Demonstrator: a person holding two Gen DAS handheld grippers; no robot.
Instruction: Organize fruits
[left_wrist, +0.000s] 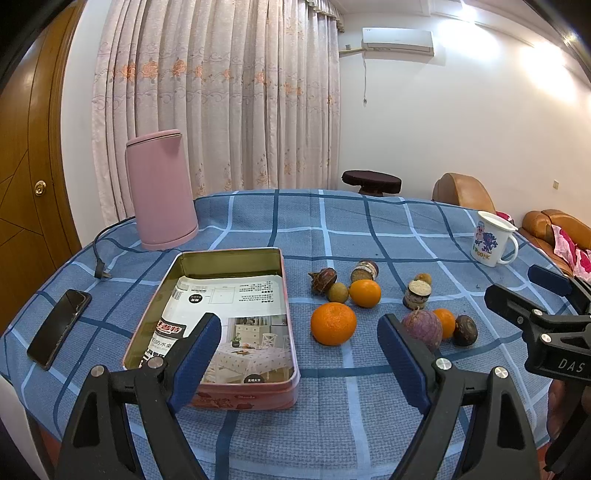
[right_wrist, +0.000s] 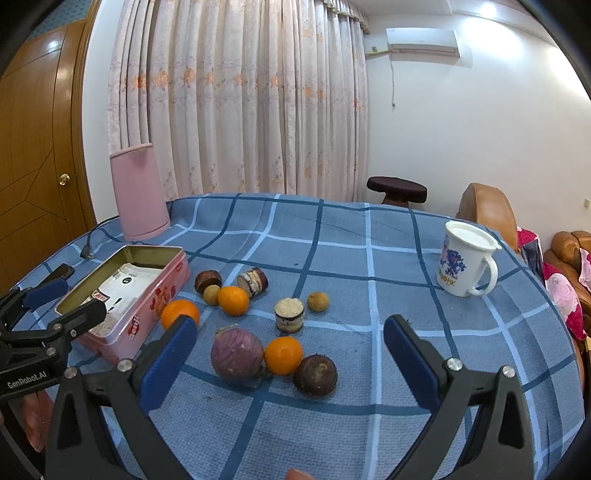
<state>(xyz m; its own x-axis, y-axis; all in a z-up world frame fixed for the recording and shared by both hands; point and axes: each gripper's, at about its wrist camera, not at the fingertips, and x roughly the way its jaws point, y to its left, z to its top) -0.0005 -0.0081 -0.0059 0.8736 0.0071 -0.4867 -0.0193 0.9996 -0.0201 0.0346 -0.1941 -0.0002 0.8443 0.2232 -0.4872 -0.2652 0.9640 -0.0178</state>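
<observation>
While fruit lies loose beside the tin (left_wrist: 284, 295), both grippers wide, empty.

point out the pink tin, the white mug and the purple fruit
pink tin (left_wrist: 243, 400), left wrist view, front wall
white mug (right_wrist: 458, 273), right wrist view, printed side
purple fruit (right_wrist: 236, 354), right wrist view, middle of its skin

Pink kettle (left_wrist: 162, 192), phone (left_wrist: 59, 326), mug (left_wrist: 493, 239)

Bare blue checked tablecloth (right_wrist: 332, 424) near side of purple round fruit (right_wrist: 237, 354): open approach. Left of it, pink rectangular metal tin (right_wrist: 147, 314) blocks; behind it, small fruits crowd; far right, white printed mug (right_wrist: 465, 264) stands well apart.
</observation>
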